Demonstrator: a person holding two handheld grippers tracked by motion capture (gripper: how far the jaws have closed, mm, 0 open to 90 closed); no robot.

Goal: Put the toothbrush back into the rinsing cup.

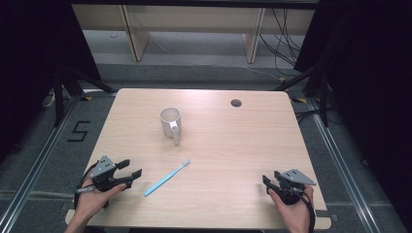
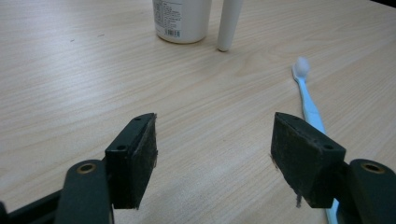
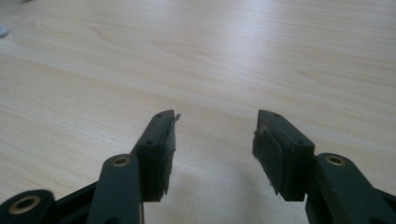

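Standing toward the far side of the wooden table [image 1: 233,145], a white mug [image 1: 170,121] points its handle at the person; a cable hole [image 1: 236,103] lies well to its right. A light blue toothbrush [image 1: 166,178] lies diagonally nearer than the mug, white bristles toward it. The left gripper [image 1: 132,175] sits just beside the brush's handle, jaws wide and empty. The right gripper [image 1: 271,180], well right of the mug, gapes empty over bare wood.

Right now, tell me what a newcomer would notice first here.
A white cup stands upright toward the table's far left, handle toward the person. A blue toothbrush lies diagonally nearer, beside the open left claw. The right claw rests open at the near right corner.
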